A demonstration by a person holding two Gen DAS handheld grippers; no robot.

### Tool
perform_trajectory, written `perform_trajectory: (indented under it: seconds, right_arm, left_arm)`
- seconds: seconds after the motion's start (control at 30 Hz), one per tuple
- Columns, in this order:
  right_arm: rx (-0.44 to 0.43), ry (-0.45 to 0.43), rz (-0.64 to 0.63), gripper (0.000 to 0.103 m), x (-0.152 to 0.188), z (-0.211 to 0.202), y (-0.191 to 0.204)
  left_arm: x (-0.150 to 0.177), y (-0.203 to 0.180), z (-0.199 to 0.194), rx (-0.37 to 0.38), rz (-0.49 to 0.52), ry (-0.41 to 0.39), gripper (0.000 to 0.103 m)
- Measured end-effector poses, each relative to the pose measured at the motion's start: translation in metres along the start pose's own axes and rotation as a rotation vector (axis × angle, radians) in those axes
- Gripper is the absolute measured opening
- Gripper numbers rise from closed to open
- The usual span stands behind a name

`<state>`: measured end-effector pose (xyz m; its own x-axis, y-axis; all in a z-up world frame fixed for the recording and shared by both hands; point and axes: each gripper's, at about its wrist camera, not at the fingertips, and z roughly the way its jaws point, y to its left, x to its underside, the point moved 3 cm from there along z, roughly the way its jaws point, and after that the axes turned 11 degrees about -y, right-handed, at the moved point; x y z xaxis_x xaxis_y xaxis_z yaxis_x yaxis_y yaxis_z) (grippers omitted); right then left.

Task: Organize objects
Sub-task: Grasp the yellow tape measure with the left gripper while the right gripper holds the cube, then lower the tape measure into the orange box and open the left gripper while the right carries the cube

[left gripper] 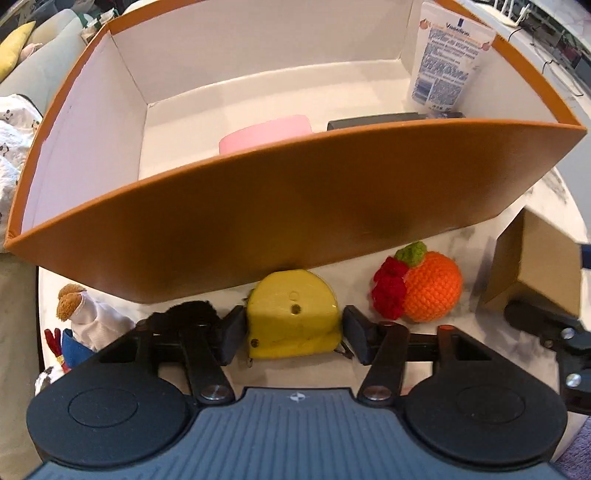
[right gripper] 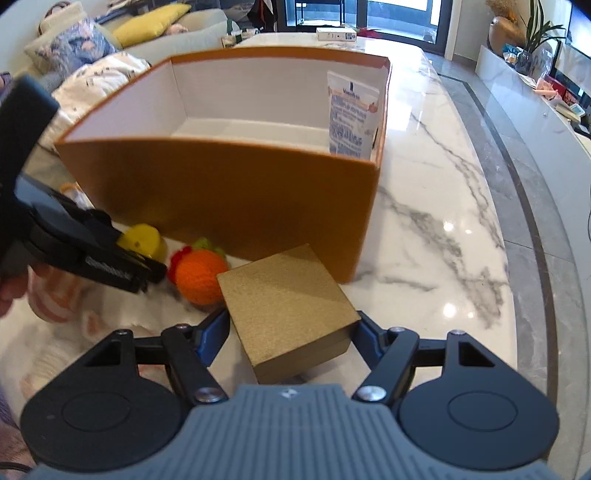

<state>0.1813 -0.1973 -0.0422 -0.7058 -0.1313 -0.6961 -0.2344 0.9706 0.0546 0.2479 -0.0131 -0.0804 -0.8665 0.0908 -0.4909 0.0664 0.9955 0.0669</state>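
Note:
An orange box (left gripper: 295, 206) with a white inside stands on the marble table; it also shows in the right wrist view (right gripper: 229, 199). Inside it are a pink object (left gripper: 266, 134), a dark flat object (left gripper: 391, 120) and a white tube (left gripper: 447, 59). My left gripper (left gripper: 293, 326) is shut on a yellow tape measure (left gripper: 291, 314) just in front of the box. My right gripper (right gripper: 291, 336) is shut on a gold-brown box (right gripper: 288, 306), which also shows in the left wrist view (left gripper: 535, 266). A crocheted orange (left gripper: 428, 284) lies between them.
A small stuffed figure (left gripper: 81, 317) lies at the table's left edge. A sofa with cushions (right gripper: 155, 22) stands behind the table. The marble table (right gripper: 443, 221) extends to the right, with a small white box (right gripper: 336, 35) at its far end.

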Motion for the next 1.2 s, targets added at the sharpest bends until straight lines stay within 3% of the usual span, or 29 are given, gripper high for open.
perform_trajectory:
  seconds: [0.17,0.27,0.47,0.6,0.77,0.9,1.0,1.2]
  right_arm:
    - [0.019,0.038,0.006,0.073,0.007,0.004,-0.002]
    - [0.031,0.045,0.012,0.073,0.01,0.001,-0.002]
    - [-0.052,-0.023,0.044,0.072,-0.004,-0.03,0.001]
    - [-0.125,-0.105,0.035,0.072,-0.029,-0.06,0.005]
    - [-0.184,-0.196,-0.027,0.072,-0.071,-0.089,0.016]
    - [-0.175,-0.235,-0.12,0.072,-0.109,-0.086,0.028]
    - [-0.2,-0.228,-0.139,0.072,-0.137,-0.067,0.031]
    - [-0.224,-0.156,-0.116,0.072,-0.166,-0.018,0.036]
  left_arm:
    - [0.006,0.004,-0.004,0.01,-0.019,-0.04,0.063]
    - [0.009,0.008,-0.016,0.056,-0.074,-0.07,0.062]
    - [0.015,0.011,-0.06,0.156,-0.135,-0.13,0.062]
    - [0.001,0.024,-0.096,0.217,-0.176,-0.201,0.062]
    - [-0.032,0.023,-0.123,0.254,-0.114,-0.261,0.062]
    - [-0.061,0.031,-0.13,0.191,-0.026,-0.28,0.062]
    - [-0.078,0.031,-0.132,0.167,0.055,-0.262,0.063]
    - [-0.102,0.047,-0.08,0.143,0.095,-0.098,0.062]
